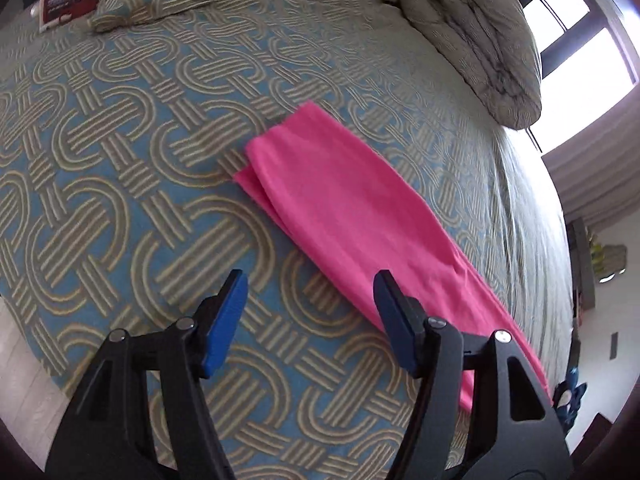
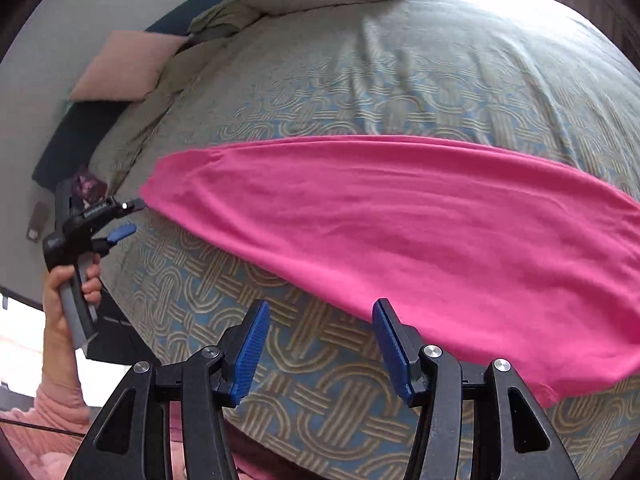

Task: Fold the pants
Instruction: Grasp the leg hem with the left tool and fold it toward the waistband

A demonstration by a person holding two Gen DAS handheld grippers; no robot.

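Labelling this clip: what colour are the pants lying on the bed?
Bright pink pants, plain with no pattern, clearest in the right wrist view.

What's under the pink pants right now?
The pink pants lie flat, folded lengthwise, on the patterned blue-and-tan bedspread, which shows all around them. In the left wrist view a lower layer of the pants peeks out at one end. Anything else beneath is covered.

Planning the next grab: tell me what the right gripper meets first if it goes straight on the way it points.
Likely the patterned blue-and-beige bedspread, which fills the gap of the open right gripper. The near edge of the pink folded pants lies just beyond its right finger; depth is unclear.
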